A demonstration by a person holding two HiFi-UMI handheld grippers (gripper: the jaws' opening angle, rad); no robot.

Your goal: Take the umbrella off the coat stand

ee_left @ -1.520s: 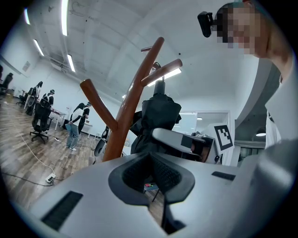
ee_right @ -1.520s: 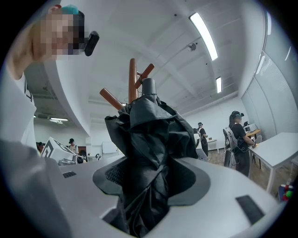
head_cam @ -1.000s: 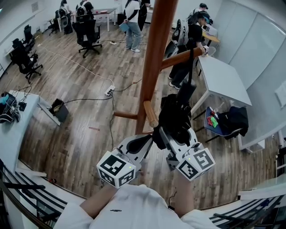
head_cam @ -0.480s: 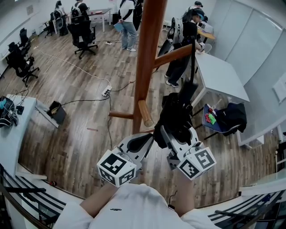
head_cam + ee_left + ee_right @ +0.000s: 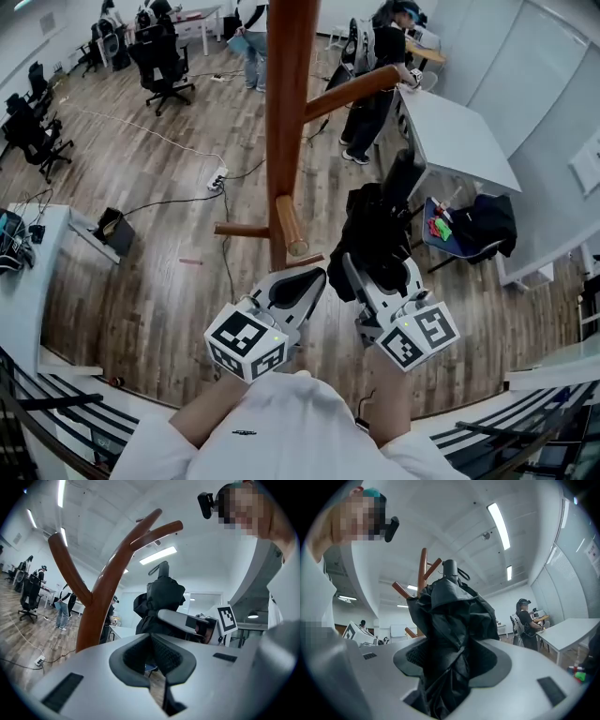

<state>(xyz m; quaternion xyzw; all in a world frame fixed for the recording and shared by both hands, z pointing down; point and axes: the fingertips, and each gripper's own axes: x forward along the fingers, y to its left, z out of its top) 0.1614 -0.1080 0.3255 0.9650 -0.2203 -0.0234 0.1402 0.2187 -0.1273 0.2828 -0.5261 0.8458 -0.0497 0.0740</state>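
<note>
The brown wooden coat stand (image 5: 284,103) rises just ahead of me, with a short peg (image 5: 289,225) pointing at me and a long peg (image 5: 352,91) reaching up to the right. My right gripper (image 5: 380,267) is shut on the folded black umbrella (image 5: 373,230), to the right of the pole. The umbrella's top (image 5: 405,178) stands below the long peg, apart from it. In the right gripper view its crumpled fabric (image 5: 450,616) fills the jaws, with the stand (image 5: 423,569) behind. My left gripper (image 5: 302,284) is shut and empty beside the pole's foot; its pads (image 5: 164,656) meet.
A white table (image 5: 459,141) stands to the right, with a chair bearing a black bag (image 5: 487,230) below it. People (image 5: 375,66) stand behind the stand. Office chairs (image 5: 159,61) and a cable with a power strip (image 5: 217,178) are at the left. A desk (image 5: 19,281) lies at the left edge.
The umbrella in my right gripper has shifted a little to the right, away from the pole. The black strap that ran up to the long peg no longer shows. The left gripper stayed put.
</note>
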